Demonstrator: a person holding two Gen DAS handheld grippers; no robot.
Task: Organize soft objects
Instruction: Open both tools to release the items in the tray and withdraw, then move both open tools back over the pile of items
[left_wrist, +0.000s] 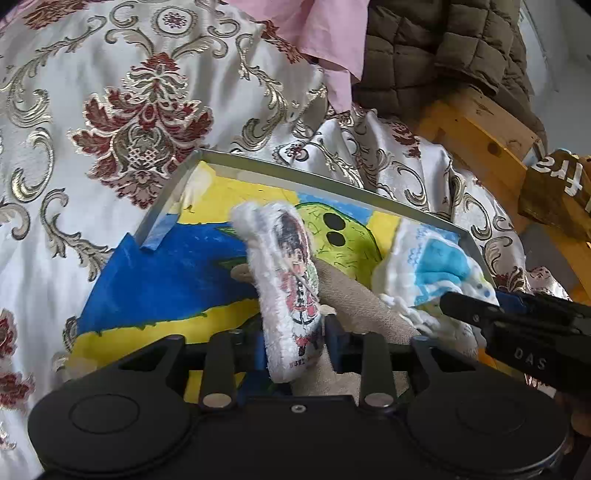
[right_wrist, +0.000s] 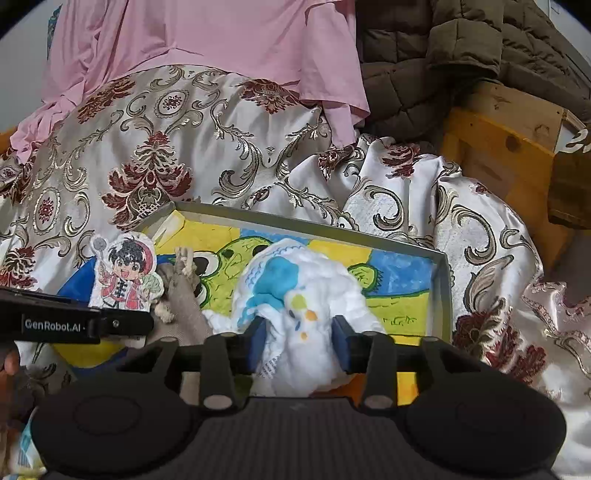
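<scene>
Both limp and light, the cartoon plush (left_wrist: 291, 291) sags between the slackened left tongs (left_wrist: 295, 349), the bunched blue-white cloth (right_wrist: 295, 306) between the half-open right tongs (right_wrist: 299, 341); pinch each mid-fold.

Both views are evenly lit by soft, diffuse light, with no hard shadows. The satin brocade cloth (left_wrist: 155, 110) shows mild sheen on its gold threads and pale folds. Fisheye distortion bends straight edges, such as the tray rim (right_wrist: 306, 225), and darkens the corners. Focus is fairly sharp mid-frame; the nearest black gripper bodies look soft.
</scene>
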